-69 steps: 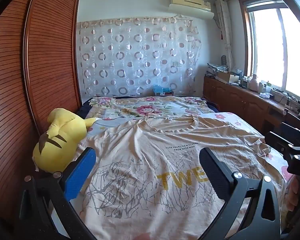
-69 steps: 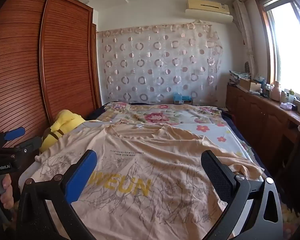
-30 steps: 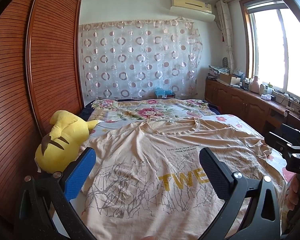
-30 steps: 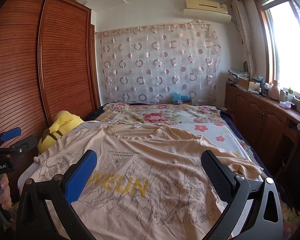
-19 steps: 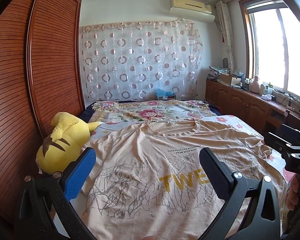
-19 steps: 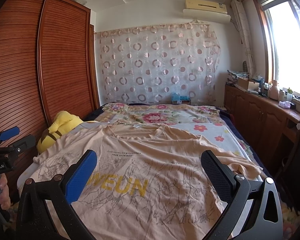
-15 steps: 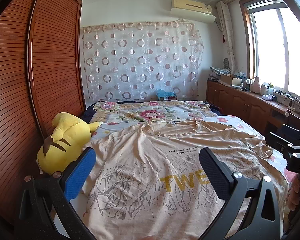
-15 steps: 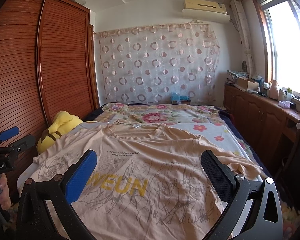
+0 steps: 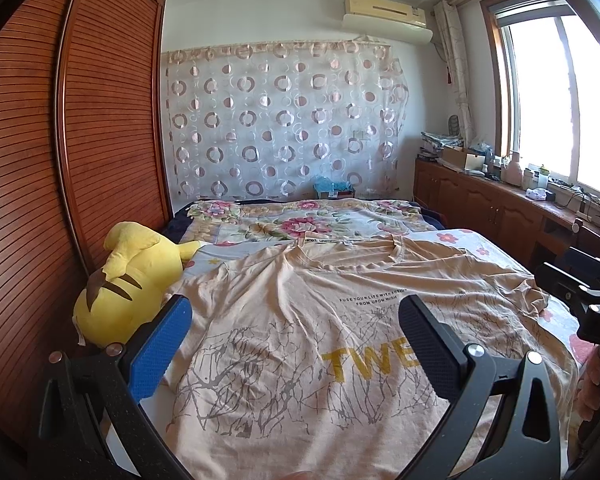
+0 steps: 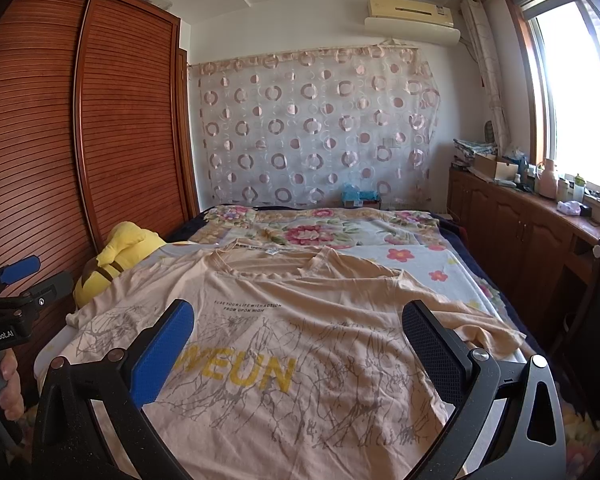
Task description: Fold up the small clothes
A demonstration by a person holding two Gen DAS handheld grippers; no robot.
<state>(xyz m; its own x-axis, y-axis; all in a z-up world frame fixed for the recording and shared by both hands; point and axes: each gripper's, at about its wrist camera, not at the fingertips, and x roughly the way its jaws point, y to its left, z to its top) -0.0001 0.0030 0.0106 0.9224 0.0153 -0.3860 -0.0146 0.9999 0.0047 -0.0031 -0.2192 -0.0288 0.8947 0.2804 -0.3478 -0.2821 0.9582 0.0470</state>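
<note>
A beige T-shirt [image 9: 300, 320] with yellow letters and grey branch print lies spread face up on the bed, collar toward the far end; it also shows in the right wrist view [image 10: 292, 328]. My left gripper [image 9: 296, 340] is open and empty, held above the shirt's near left part. My right gripper [image 10: 300, 344] is open and empty above the shirt's near right part. Each gripper shows at the edge of the other's view, the right one [image 9: 580, 300] and the left one [image 10: 12, 304]. The shirt's right sleeve [image 10: 488, 328] is bunched near the bed's edge.
A yellow plush toy [image 9: 132, 280] lies on the bed's left side against the wooden wardrobe [image 9: 60, 160]. A floral bedspread [image 9: 312, 220] covers the far half of the bed. A wooden cabinet [image 10: 520, 220] with clutter runs under the window on the right.
Both grippers have drawn back and up a little from the shirt, so more of its near part shows. Both stay open. The shirt has not moved.
</note>
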